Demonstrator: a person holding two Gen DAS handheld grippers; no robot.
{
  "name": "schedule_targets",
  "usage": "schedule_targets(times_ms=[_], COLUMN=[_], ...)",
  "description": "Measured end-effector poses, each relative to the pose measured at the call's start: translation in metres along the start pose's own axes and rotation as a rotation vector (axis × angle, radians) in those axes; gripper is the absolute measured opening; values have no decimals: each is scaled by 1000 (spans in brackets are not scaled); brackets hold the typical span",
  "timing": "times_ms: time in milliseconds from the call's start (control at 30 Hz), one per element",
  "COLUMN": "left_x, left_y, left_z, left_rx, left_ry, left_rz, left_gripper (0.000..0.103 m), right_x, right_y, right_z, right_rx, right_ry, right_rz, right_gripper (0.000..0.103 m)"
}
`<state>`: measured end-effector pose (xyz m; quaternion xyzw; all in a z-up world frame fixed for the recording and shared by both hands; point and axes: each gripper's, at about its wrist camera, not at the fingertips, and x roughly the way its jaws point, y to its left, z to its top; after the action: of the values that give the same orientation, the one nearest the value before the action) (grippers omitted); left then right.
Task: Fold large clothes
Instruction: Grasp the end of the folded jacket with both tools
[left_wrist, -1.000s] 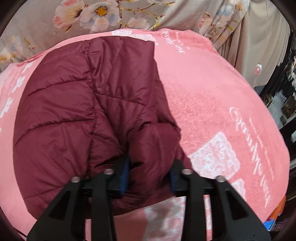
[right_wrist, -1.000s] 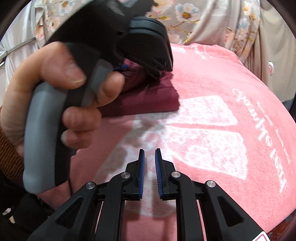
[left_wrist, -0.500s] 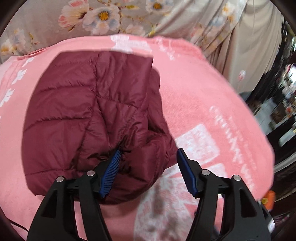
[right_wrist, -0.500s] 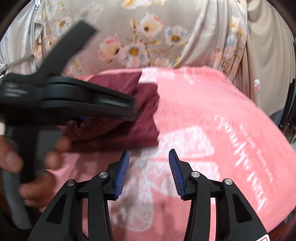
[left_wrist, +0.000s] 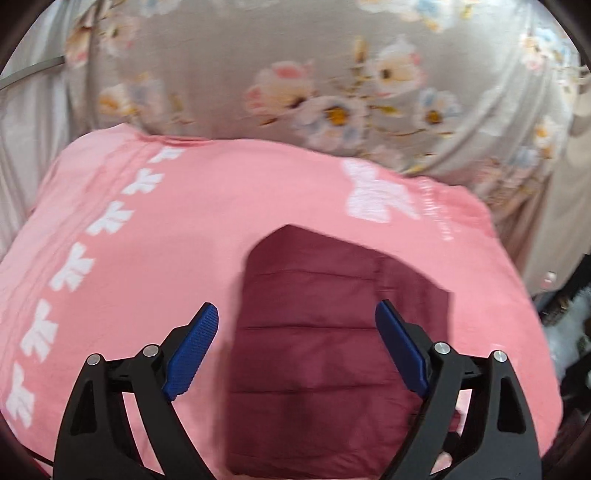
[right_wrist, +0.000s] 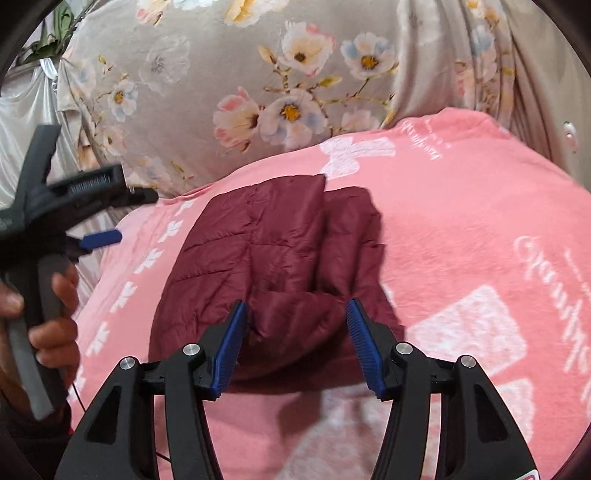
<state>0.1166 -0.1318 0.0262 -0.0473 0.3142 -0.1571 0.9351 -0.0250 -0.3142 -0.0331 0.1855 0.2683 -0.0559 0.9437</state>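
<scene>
Right wrist view: maroon puffer jacket (right_wrist: 266, 266) folded compact on pink blanket (right_wrist: 461, 229), right gripper (right_wrist: 295, 343) and left gripper (left_wrist: 295, 350) freshly released, empty, folding apparently finished.

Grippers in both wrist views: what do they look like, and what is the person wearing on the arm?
Each gripper, left gripper and right gripper, has black plastic finger arms with triangular cutouts, silver pivot screws and blue ribbed pads. In the right wrist view the left tool shows a grey handle and a thin black cable. No sleeve is clearly visible.

Both tongs (left_wrist: 295, 350) (right_wrist: 295, 343) agape, empty
</scene>
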Motion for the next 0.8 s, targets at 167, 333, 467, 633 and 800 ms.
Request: schedule_targets(times_ms=[167,333,467,633,800], left_x=[29,45,63,72,68], left_y=[19,2,-13,-23,-16], left_z=[-29,-61,-74,-80,-65], left_rx=[-47,-3,32,77,31], left_ry=[108,187,216,205,216], left_rz=[10,-21,-9,46,15], left_gripper=[80,81,82,83,79], right_x=[26,9,54,45,6], right_y=[11,-7,-51,-55,-33], right_z=[2,13,-6,1,41], right_rx=[-102,-116,-42,-4,-29], right_ry=[56,-16,172,160,-5], right_rz=[-57,-173,-179,-183,-168], right_gripper=[12,6,6,11,32])
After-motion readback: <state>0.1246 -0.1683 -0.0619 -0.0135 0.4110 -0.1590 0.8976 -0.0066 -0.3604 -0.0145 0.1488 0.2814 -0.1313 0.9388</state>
